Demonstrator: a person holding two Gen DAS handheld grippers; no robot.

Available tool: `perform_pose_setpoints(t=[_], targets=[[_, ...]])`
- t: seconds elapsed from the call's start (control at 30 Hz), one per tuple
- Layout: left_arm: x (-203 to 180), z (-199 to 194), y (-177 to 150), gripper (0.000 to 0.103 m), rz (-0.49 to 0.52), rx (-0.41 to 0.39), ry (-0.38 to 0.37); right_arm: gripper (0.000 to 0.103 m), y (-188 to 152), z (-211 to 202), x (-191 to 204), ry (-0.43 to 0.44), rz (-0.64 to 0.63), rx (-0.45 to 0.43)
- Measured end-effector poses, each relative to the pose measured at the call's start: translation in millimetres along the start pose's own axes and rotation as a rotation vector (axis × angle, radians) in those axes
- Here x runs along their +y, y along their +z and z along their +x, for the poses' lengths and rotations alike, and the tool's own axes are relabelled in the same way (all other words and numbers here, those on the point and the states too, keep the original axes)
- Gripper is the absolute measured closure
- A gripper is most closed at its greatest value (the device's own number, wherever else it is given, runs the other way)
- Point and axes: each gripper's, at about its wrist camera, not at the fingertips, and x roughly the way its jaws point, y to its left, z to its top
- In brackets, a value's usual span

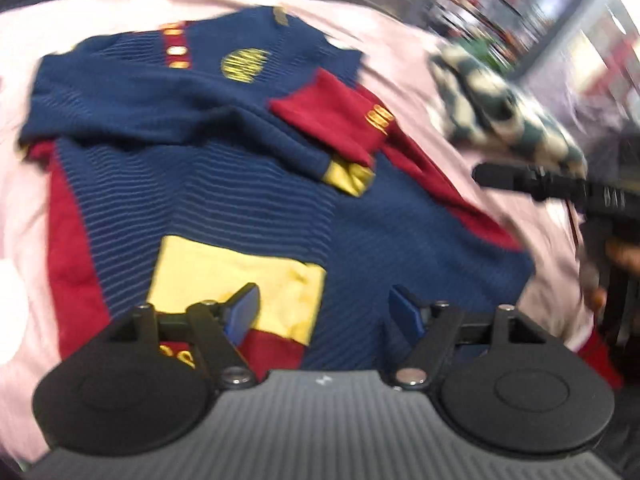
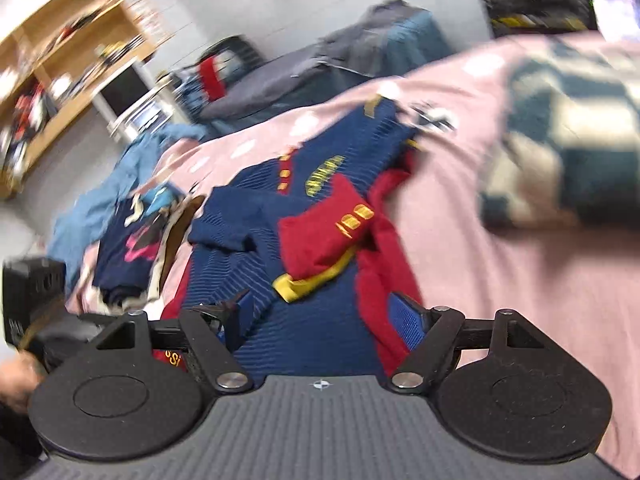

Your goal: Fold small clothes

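Left wrist view is showing both grippers' fingers [image 1: 244, 314] [image 2: 406, 322] spread, hovering over the jersey [image 1: 224, 184] lying on the pink bed [image 1: 408, 52], clothes pile [image 2: 128, 236] crowding its left edge, camouflage garment [image 1: 500, 108] lying right.

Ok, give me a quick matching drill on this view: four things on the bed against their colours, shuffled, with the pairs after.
Things:
1. jersey body
2. folded-in sleeve
3. bed sheet
4. patch by the left gripper

Colours:
A. pink
B. yellow
C. navy blue
D. dark red

Pairs: 1-C, 2-D, 3-A, 4-B
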Motion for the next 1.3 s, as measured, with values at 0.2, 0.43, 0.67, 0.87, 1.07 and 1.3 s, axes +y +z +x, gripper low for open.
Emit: perform_pose_setpoints(t=[0.2,0.43,0.67,0.87,1.07,1.3], targets=[[-16.0,-0.4,-1.5,0.01,0.087,-0.012,0.196,0.0,27.9,48.4,40.8,0.014,-0.213,0.018],[-15.3,7.5,-14.6,0.0,0.112,0.009,0.27,0.017,31.6,117.3,69.4,-0.176,-0.388,0.076],[-5.2,16.1,-25.0,0.0,0.102,0.0,0.258,0.092,24.0,124.7,45.8,-0.169,-0.305,0.057],[-6.2,16.6,-26.7,0.0,0.103,-0.006,0.26,0.098,37.0,41.7,35.9,-0.025,-0.118,-0.115],[-6.2,16.2,-25.5,0.0,0.099,-0.006,0.262,0.098,2.4,-34.1,15.5,0.045,0.101,-0.119],[-6.7,17.3,-18.0,0.0,0.096,0.025,0.265,0.084,-69.8,-38.1,-5.9,0.016,0.284,0.163]])
